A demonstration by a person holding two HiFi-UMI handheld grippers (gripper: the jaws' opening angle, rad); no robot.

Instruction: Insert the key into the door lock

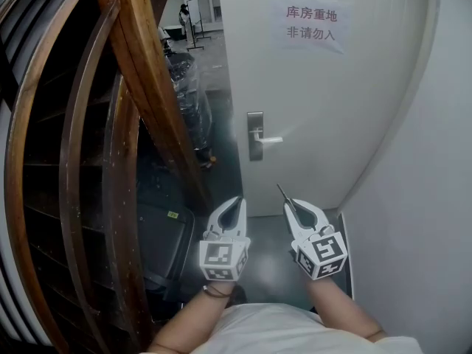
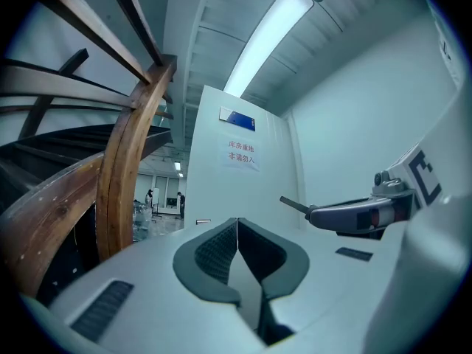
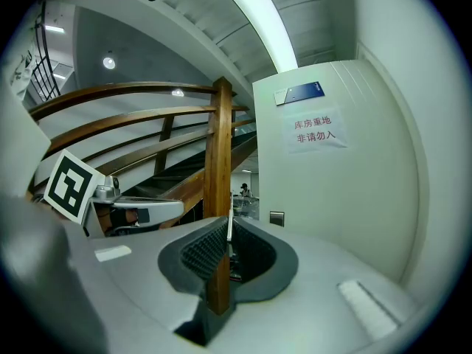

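A thin metal key (image 1: 282, 192) sticks forward out of my right gripper (image 1: 290, 203), whose jaws are shut on it. In the right gripper view the key blade (image 3: 229, 226) stands upright between the closed pads. The steel lock plate with its lever handle (image 1: 256, 135) sits on the white door (image 1: 324, 87), ahead of both grippers and well apart from them. My left gripper (image 1: 237, 200) hangs just left of the right one, shut with nothing in it (image 2: 237, 220). From the left gripper view, the right gripper (image 2: 354, 214) and its key (image 2: 293, 204) show at the right.
A curved wooden stair railing (image 1: 140, 72) runs close along the left. The door carries a paper sign (image 1: 311, 22), and a white wall (image 1: 428, 220) closes in the right side. Left of the door is a gap onto a lit hall (image 1: 193, 28) with distant people.
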